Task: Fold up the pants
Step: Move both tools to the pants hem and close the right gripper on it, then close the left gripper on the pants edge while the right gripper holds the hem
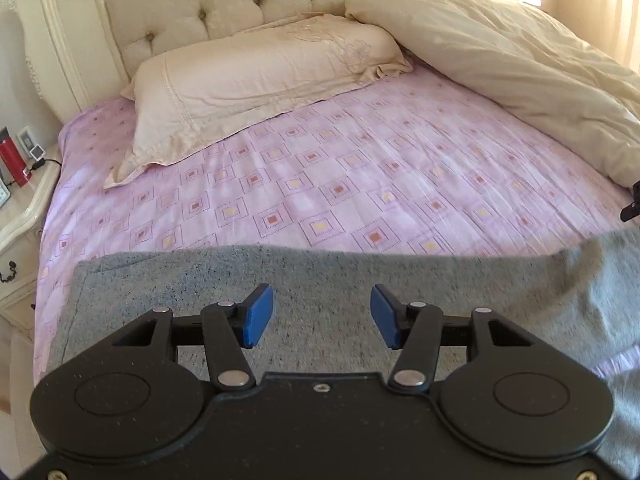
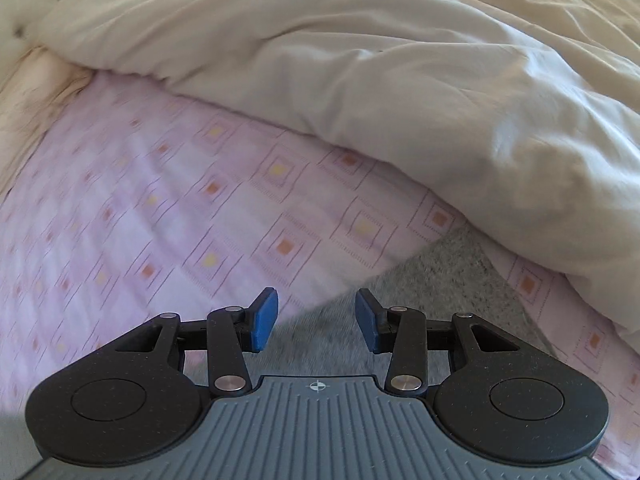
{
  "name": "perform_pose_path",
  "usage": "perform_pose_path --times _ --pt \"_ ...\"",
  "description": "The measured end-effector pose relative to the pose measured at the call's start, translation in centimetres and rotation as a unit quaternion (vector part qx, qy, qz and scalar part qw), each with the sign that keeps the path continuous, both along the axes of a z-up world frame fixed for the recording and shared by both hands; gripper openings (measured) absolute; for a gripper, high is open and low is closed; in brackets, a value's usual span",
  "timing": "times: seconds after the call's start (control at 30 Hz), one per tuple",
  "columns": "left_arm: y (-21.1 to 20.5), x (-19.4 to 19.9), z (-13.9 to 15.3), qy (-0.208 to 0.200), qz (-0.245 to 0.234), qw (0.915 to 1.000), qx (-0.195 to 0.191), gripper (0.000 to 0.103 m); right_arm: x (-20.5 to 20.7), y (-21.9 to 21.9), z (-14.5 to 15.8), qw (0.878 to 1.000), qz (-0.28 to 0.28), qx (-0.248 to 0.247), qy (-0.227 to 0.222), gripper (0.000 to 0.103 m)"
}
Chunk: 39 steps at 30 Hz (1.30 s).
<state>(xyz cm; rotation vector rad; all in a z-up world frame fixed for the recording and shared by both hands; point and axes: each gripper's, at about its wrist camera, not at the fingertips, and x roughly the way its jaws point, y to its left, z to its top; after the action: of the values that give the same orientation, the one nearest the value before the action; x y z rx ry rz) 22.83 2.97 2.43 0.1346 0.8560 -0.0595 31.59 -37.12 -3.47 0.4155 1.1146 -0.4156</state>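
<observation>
The near part of the grey pants is hidden under the body of the left gripper, and their right end is cut off by the frame edge and smeared by blur. In the right wrist view only a blurred grey wedge of the pants is seen, so which part of the garment it is cannot be told. The far right of the bed is covered by a cream duvet.

Only the left wrist view shows the pillow, the tufted headboard and, at the far left, a cream nightstand carrying a red cylinder and small items too small to be identified. A dark object at the right edge of that view cannot be made out. The right wrist view is filled mostly by the duvet lying over the sheet.

The pants are spread flat across the near side of the bed, on a pink sheet printed with small squares. The left gripper is held released above the grey cloth, nothing between its blue pads. The right gripper is likewise released, poised over the edge where grey cloth meets the sheet, with nothing grasped.
</observation>
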Motion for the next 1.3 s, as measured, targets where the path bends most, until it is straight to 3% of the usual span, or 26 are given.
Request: perform_pose_path --times 0.23,0.53,0.57,0.6,0.63,0.8,1.03,1.3 --pt "0.9 1.2 -1.4 0.013 0.006 0.9999 -0.003 0.059 1.5 0.3 -2.6 0.997 -0.016 -0.019 0.071 0.043" --pt "1.2 2.2 -2.4 0.035 0.008 0.9993 -0.015 0.060 2.2 0.7 -3.1 0.997 -0.038 -0.029 0.067 0.049" --pt "1.1 2.2 -2.4 0.036 0.007 0.9992 -0.015 0.060 2.2 1.0 -3.1 0.997 -0.025 -0.037 0.069 0.044" --pt "1.1 2.3 -2.4 0.037 0.006 0.9992 -0.016 0.060 2.1 1.2 -3.1 0.997 -0.014 -0.040 0.067 0.020" --pt "1.0 2.3 -2.4 0.038 0.004 0.9992 -0.016 0.060 1.8 1.3 -2.9 0.997 -0.007 -0.045 0.067 0.006" --pt "0.8 3.0 -2.2 0.051 0.007 0.9983 -0.029 0.060 -1.9 -0.4 -1.2 0.999 -0.003 -0.014 0.032 0.003" --pt "0.0 4.9 -2.1 0.072 0.010 0.9957 -0.058 0.060 -9.1 -0.7 2.5 0.998 0.050 -0.004 -0.035 0.003" --pt "-1.2 8.0 -3.0 0.133 0.033 0.9843 -0.111 0.061 -14.5 0.9 2.7 0.994 0.097 0.001 -0.045 0.003"
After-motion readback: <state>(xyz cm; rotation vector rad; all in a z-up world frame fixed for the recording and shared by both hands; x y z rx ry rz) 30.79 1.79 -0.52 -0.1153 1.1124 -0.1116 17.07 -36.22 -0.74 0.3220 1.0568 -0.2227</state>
